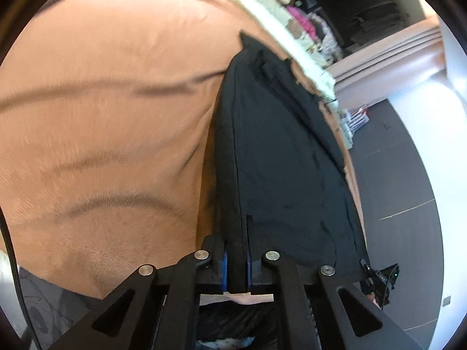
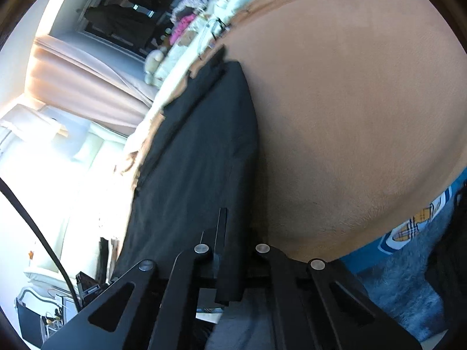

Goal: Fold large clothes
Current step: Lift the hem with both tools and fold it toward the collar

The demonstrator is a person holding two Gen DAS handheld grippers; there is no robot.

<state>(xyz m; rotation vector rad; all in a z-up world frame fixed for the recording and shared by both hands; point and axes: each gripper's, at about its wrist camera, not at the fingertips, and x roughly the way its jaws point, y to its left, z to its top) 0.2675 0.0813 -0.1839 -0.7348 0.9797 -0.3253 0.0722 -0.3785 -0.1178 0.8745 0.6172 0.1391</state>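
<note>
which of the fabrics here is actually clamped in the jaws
The black garment: an edge of it runs between the closed jaws of both the left gripper and the right gripper. The tan blanket just lies underneath.

The garment is plain black, the blanket beneath it plain tan, and the blue cloth carries a yellow plaid print.

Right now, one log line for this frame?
phase: mid-fold | left gripper: shut on garment edge | right gripper: shut on garment edge | garment: black, over tan blanket
</note>
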